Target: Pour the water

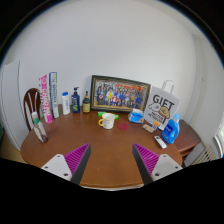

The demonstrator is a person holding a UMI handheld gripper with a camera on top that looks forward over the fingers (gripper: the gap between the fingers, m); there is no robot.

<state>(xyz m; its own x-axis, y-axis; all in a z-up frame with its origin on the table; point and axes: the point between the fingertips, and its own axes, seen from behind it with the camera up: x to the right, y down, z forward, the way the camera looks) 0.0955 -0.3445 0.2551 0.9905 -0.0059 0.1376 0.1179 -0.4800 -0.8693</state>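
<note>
Tool (pixel 112 160) hovers level above table (pixel 110 150), fingers spread, nothing between.

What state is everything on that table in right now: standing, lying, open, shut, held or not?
Gripper: open, holding nothing, well short of the things.
White mug: upright on the table, untouched; contents not visible.
Framed photo: standing against the wall.
Gift bag: upright.
Dark bottle: upright, cap on.
White bottle: upright.
Blue container: on the table beside the gift bag; open or shut cannot be told.
</note>
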